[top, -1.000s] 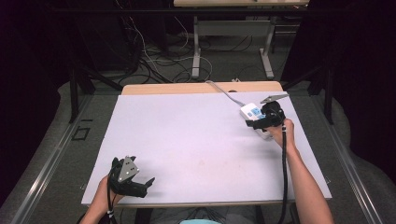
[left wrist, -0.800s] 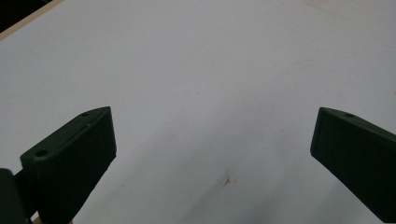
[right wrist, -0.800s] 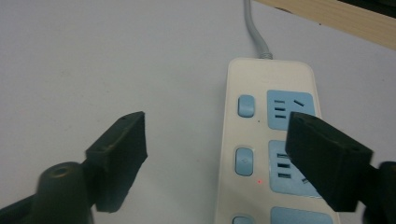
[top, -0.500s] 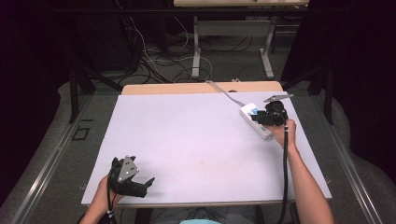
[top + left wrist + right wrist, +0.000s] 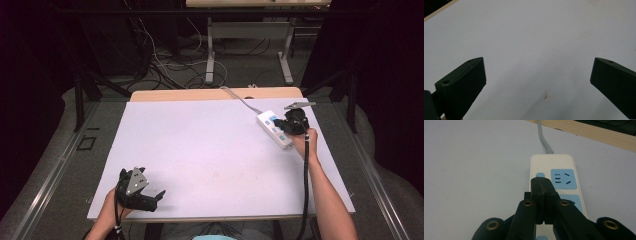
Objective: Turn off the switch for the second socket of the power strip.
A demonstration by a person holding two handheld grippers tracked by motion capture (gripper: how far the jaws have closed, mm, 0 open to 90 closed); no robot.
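Note:
A white power strip (image 5: 273,130) with blue sockets (image 5: 563,178) lies at the table's far right, its grey cord (image 5: 240,98) running off the back edge. My right gripper (image 5: 284,126) hovers over the strip's middle. Its jaws have just been closing and now stand shut (image 5: 541,183), pads pressed together with nothing between them, tips beside a small blue switch (image 5: 539,175). My left gripper (image 5: 159,196) rests at the near left corner, and its jaws stand wide open (image 5: 538,63) over bare tabletop.
The white table top (image 5: 200,150) has a wooden strip (image 5: 190,94) along its far edge. A faint brown stain (image 5: 546,96) marks the surface near the left gripper. Cables and desk legs (image 5: 210,60) lie on the floor behind the table.
Both hands have stayed where they were. The right gripper's jaws look drawn together over the power strip compared with a second ago.

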